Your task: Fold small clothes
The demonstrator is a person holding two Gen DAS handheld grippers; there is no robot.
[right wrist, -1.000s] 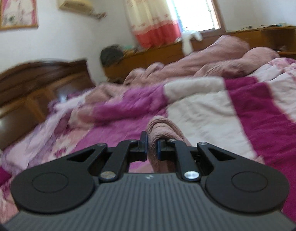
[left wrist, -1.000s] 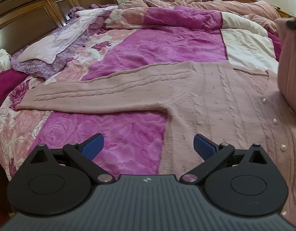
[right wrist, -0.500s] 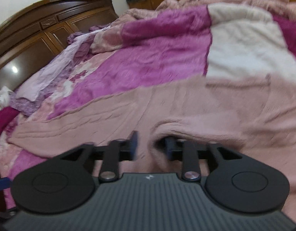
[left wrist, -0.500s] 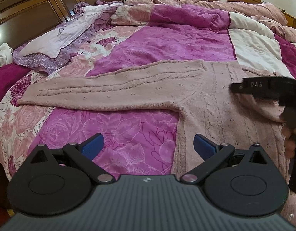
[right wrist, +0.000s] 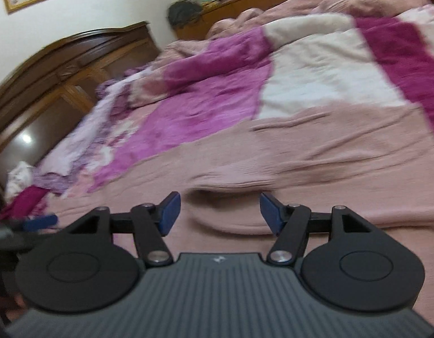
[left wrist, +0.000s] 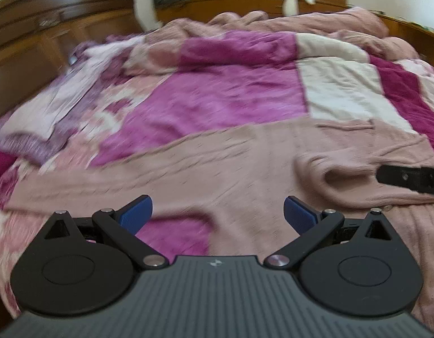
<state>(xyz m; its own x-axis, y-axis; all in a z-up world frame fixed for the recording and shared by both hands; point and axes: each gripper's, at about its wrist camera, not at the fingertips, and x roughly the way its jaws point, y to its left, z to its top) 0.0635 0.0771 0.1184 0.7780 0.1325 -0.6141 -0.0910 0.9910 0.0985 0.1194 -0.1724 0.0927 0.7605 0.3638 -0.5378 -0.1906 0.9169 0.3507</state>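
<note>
A dusty-pink cable-knit cardigan lies flat on the bed, one sleeve stretched out to the left and the other side folded over its body, its rolled edge at the right. My left gripper is open and empty, just above the cardigan near the armpit. My right gripper is open and empty over the folded part. Its black finger reaches in from the right in the left wrist view.
The bed has a magenta, pink and cream quilt, with a bunched pink blanket at the far side. A dark wooden headboard stands on the left, with purple-white bedding before it. A low wooden cabinet runs along the back.
My right gripper carried a fold of the cardigan over its body, then opened and let it go. My left gripper stayed open and moved forward over the cardigan.
</note>
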